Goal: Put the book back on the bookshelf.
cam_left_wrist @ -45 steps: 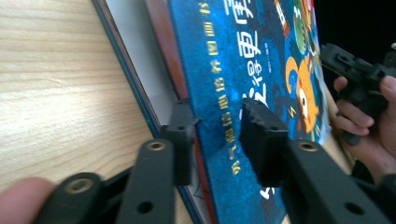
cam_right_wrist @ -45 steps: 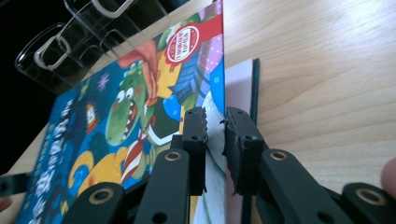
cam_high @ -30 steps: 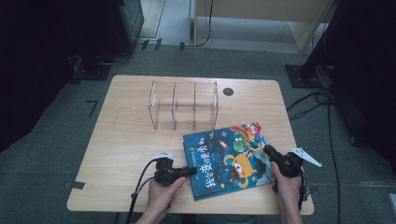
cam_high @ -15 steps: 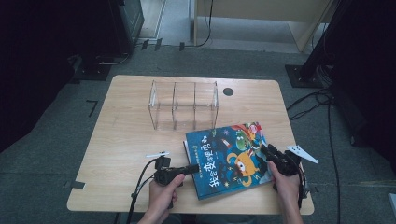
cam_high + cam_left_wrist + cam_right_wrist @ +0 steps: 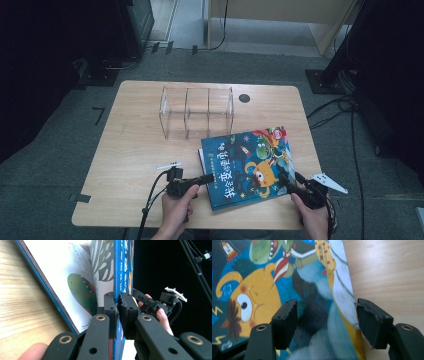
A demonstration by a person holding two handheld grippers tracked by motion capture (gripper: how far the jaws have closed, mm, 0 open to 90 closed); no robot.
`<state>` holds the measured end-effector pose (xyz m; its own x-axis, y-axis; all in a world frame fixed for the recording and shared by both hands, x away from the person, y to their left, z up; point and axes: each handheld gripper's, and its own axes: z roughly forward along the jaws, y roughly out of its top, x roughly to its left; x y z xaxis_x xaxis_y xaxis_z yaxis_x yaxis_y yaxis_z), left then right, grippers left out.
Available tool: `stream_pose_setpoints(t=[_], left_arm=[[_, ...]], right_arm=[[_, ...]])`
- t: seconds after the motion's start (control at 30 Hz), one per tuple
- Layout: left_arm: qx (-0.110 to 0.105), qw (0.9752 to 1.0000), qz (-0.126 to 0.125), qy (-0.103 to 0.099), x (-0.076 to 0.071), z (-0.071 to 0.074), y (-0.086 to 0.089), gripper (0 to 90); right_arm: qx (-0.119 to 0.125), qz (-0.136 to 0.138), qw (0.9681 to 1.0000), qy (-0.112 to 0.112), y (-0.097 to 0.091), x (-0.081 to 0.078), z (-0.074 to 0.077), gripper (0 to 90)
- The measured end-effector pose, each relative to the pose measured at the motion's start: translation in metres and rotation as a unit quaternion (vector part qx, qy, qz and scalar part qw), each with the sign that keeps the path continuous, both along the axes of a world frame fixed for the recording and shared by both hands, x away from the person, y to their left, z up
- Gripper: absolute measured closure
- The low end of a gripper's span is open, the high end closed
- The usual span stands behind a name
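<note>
Left hand-held gripper was clamped on the picture book's front cover, lifting it; the right hand-held gripper, jaws just opening, straddled the book's near corner, gripping nothing. The book lay on the table just before the clear rack. Next, judged: turn the cover fully open.

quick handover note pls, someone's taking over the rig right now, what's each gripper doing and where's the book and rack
Left gripper: shut on the front cover of the picture book, which it lifts off the pages at the book's left edge.
Right gripper: open, jaws just opened, the book's right edge between them, unpressed.
Book lies flat on the table at the near right. The clear acrylic rack stands behind it with nothing in its slots.
Done: cover gripped. Left: probably standing the book in the rack.
</note>
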<state>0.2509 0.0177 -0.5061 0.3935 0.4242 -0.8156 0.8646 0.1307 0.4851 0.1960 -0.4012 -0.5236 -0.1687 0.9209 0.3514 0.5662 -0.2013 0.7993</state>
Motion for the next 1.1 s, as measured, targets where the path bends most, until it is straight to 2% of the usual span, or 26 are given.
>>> stream_pose_setpoints(t=[0.13, 0.3, 0.37, 0.4, 0.47, 0.53, 0.63, 0.8, 0.9, 1.0, 1.1], left_arm=[[-0.005, 1.0, 0.0, 0.003, 0.0, 0.001, 0.0, 86.0], [-0.035, 0.9993, 0.006, 0.014, 0.002, 0.005, -0.001, 87.6], [-0.043, 0.9989, 0.009, 0.014, 0.002, 0.006, -0.002, 88.2], [-0.044, 0.9989, 0.011, 0.013, 0.002, 0.008, -0.003, 88.4], [-0.045, 0.9989, 0.014, 0.007, 0.001, 0.01, -0.004, 88.6], [-0.044, 0.9989, 0.014, 0.008, 0.0, 0.011, -0.004, 88.6], [-0.046, 0.9988, 0.015, 0.008, 0.0, 0.011, -0.005, 88.7], [-0.059, 0.998, 0.013, 0.02, 0.001, 0.011, -0.007, 89.3], [-0.058, 0.998, 0.016, 0.02, 0.0, 0.012, -0.007, 89.3], [-0.064, 0.9973, 0.017, 0.03, 0.001, 0.013, -0.008, 89.6], [-0.068, 0.9969, 0.017, 0.035, 0.0, 0.014, -0.008, 89.7]], right_arm=[[-0.005, -0.008, 0.9999, 0.012, 0.002, -0.01, 0.0, 27.3], [-0.027, -0.031, 0.999, 0.017, 0.009, -0.024, 0.0, 22.4], [-0.043, -0.036, 0.9983, 0.017, 0.014, -0.03, -0.003, 20.2], [-0.052, -0.037, 0.9977, 0.024, 0.016, -0.032, -0.004, 19.1], [-0.052, -0.042, 0.9973, 0.03, 0.019, -0.036, -0.005, 17.3], [-0.041, -0.039, 0.9978, 0.036, 0.021, -0.041, -0.005, 17.4], [-0.065, -0.027, 0.9969, 0.035, 0.031, -0.048, -0.005, 17.3], [-0.087, 0.009, 0.9957, 0.032, 0.057, -0.054, -0.005, 15.5], [-0.115, 0.022, 0.9928, 0.026, 0.072, -0.054, -0.007, 9.9], [-0.14, 0.035, 0.9894, 0.018, 0.085, -0.054, -0.01, 6.1], [-0.172, 0.041, 0.9842, 0.017, 0.097, -0.055, -0.013, 0.0]])
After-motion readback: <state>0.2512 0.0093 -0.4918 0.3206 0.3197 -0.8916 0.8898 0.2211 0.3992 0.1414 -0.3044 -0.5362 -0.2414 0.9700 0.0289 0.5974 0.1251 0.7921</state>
